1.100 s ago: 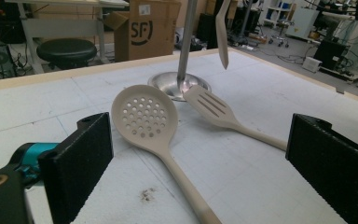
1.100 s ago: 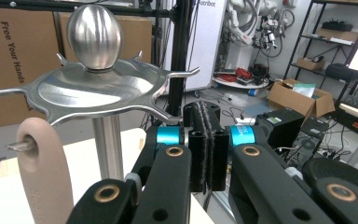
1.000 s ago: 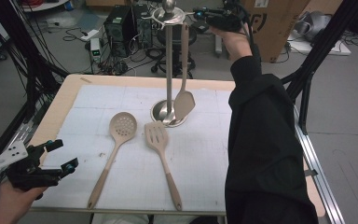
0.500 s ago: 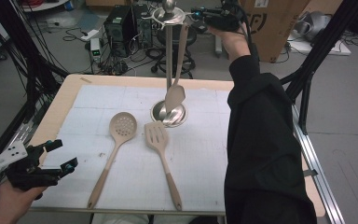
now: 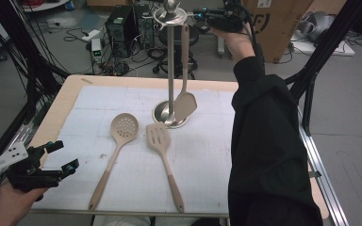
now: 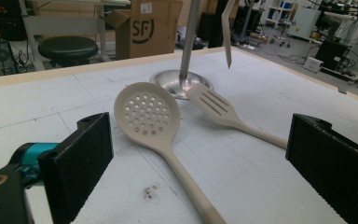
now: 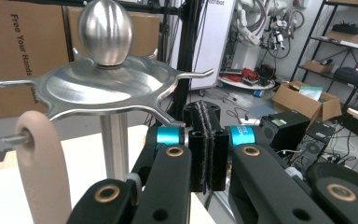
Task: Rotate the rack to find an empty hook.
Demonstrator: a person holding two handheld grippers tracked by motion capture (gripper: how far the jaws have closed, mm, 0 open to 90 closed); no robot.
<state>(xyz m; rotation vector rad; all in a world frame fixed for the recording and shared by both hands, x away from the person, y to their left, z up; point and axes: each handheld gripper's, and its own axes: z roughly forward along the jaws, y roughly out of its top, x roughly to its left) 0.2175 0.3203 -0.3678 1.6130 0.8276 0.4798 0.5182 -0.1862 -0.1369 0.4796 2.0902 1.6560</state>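
White gridded mat [image 5: 207,155] on a wooden table, cluttered lab behind.
Beige solid spatula [image 5: 185,101] hangs from the steel hook stand [image 5: 170,61]; right gripper [image 5: 201,13], jaws pressed together and empty, sits beside the stand's top. Left gripper [image 5: 61,155] rests near the table's corner, jaws apart, facing the beige perforated spoon [image 6: 149,114] and beige slotted turner [image 6: 223,109].

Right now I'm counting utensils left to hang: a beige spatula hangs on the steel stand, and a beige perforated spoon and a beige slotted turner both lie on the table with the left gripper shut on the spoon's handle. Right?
Not quite. The left gripper is open, its jaws wide apart and touching nothing, as the left gripper view shows. The beige perforated spoon and beige slotted turner do lie loose on the table, and the beige spatula hangs on the steel stand.
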